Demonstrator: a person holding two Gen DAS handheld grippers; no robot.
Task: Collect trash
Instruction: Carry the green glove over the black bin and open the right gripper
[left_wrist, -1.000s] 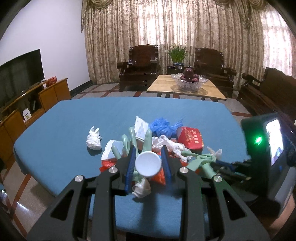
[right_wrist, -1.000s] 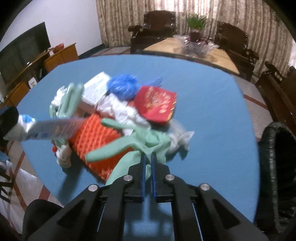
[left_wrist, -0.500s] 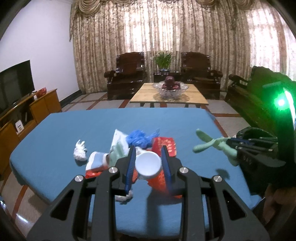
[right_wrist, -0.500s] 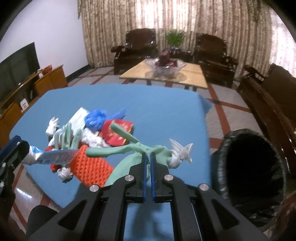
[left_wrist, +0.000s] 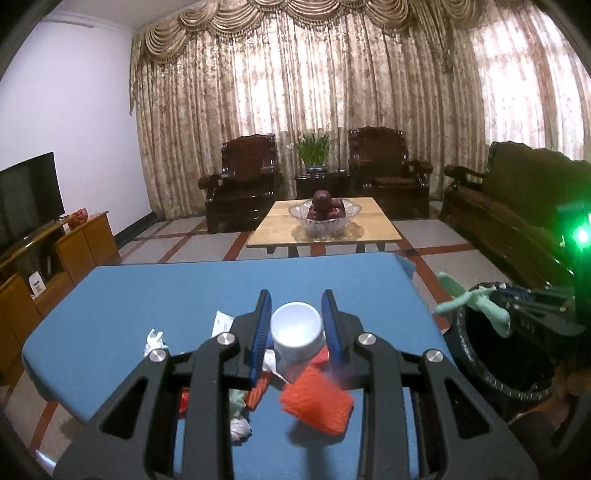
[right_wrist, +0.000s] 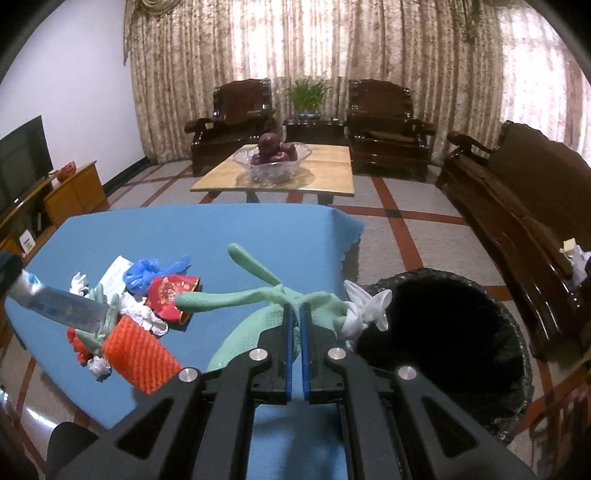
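The green rubber glove (right_wrist: 258, 295) hangs pinched between the blue pads of the right gripper (right_wrist: 295, 314), its fingers splaying up and to the left while a white scrap (right_wrist: 364, 308) dangles from it at the near rim of the black-lined trash bin (right_wrist: 517, 354); the glove is held off the blue table (right_wrist: 258, 236), at the table's right edge just beside the bin; in the left wrist view the same glove (left_wrist: 476, 301) shows over the bin's mouth (left_wrist: 480, 373). The left gripper (left_wrist: 295, 326) is clamped on a white-capped tube (left_wrist: 297, 332), cap end facing the camera; from the right wrist view that tube (right_wrist: 62, 312) stretches in from the left edge above the heap, though its cap is hidden there. An orange mesh piece (right_wrist: 142, 356) is in the air beside the tube's far end, blurred, with its shadow on the cloth below. The rest of the trash lies on the table's left part: a red packet (right_wrist: 170, 295), a blue plastic bag (right_wrist: 147, 271), crumpled white tissues (right_wrist: 142, 315), a flat white pack (right_wrist: 114, 273); a second green glove (right_wrist: 101, 314) stands among them; beyond are a coffee table (right_wrist: 325, 166) with a glass fruit bowl (right_wrist: 271, 160) and dark wooden armchairs (right_wrist: 384, 122).
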